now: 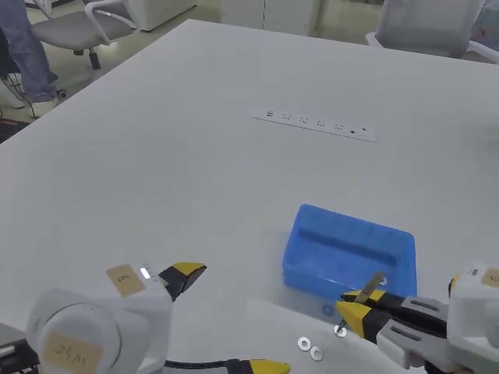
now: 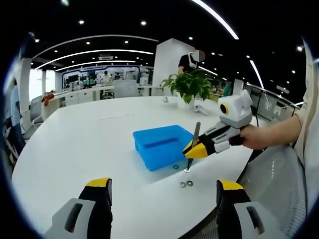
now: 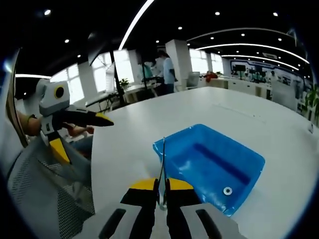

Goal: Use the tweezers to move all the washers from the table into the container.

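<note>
My right gripper (image 1: 352, 305) is squeezed tight on the tweezers (image 1: 373, 282), because the washers are too small and flat for its big jaws to pick up. The tweezers point down at the table (image 1: 195, 156), just in front of the blue container (image 1: 351, 249), so the trip to the box is short. The tip is right by a washer (image 1: 341, 331), but I cannot tell if it has pinched it. Two more washers (image 1: 304, 343) lie close beside that one. One washer (image 3: 228, 190) sits inside the container, so I think the job is partly done. My left gripper (image 1: 228, 318) has its jaws wide apart and holds nothing. I think it waits off to the side to keep out of the way.
</note>
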